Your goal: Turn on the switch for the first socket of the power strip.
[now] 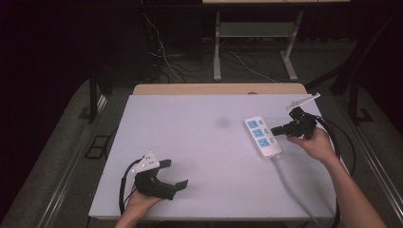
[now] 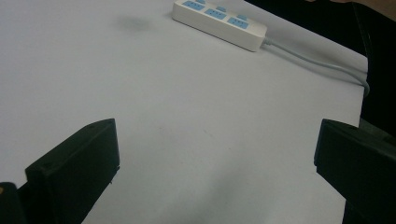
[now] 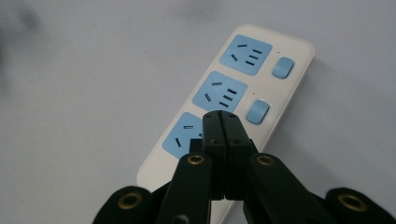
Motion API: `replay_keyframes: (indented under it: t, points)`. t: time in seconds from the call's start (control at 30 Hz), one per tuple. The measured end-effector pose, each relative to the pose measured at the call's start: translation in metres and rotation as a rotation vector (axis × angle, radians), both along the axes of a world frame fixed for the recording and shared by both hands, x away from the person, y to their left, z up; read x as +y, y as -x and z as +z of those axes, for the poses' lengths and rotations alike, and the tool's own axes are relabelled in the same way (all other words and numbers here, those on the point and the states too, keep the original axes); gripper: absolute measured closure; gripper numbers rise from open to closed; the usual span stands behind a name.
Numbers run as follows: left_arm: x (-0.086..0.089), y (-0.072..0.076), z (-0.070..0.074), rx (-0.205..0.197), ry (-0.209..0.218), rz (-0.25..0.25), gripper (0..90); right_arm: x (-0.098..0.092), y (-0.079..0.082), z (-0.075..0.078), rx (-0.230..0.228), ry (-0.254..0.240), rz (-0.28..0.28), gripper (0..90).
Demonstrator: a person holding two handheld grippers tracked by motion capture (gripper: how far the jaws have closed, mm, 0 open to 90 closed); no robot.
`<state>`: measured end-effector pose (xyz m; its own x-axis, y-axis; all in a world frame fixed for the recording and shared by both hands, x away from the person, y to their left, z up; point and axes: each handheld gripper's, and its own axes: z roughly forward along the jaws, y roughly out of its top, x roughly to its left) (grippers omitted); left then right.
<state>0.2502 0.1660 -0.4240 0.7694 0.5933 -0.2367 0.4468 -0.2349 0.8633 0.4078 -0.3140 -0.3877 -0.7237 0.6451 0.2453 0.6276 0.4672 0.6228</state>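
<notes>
Over the power strip (image 3: 233, 93), at its cable end, my right hand-held gripper (image 3: 223, 122) has its jaws pressed flat together with nothing between them, tips above the nearest blue socket. The strip lies flat on the counter (image 1: 190, 142), toward its right edge. I judge I'm set to press one of the blue rocker switches (image 3: 258, 112) beside the sockets with the closed tip; next move needs a small shift toward the switch side of the strip, then a straight push down. Room is tight on the strip's far side, where the counter edge is close and its cord (image 1: 290, 183) runs off. My left hand-held gripper (image 1: 172, 173) rests well apart from the strip, jaws wide, empty.
</notes>
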Motion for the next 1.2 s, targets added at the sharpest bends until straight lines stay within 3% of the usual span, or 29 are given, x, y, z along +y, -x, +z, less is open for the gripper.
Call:
replay_keyframes:
  t: [0.57, 1.03, 1.2]
  points:
    - [0.000, 0.000, 0.000, 0.001, -0.003, -0.002, 0.0, -0.004, -0.007, -0.025, 0.036, -0.008, -0.026, 89.3]
    - [0.000, 0.000, -0.001, 0.003, -0.004, -0.003, 0.0, -0.003, -0.006, -0.031, 0.052, -0.027, -0.015, 89.5]
    - [0.000, 0.000, -0.001, 0.004, -0.007, -0.005, 0.0, -0.001, -0.005, -0.030, 0.037, 0.001, -0.008, 89.7]
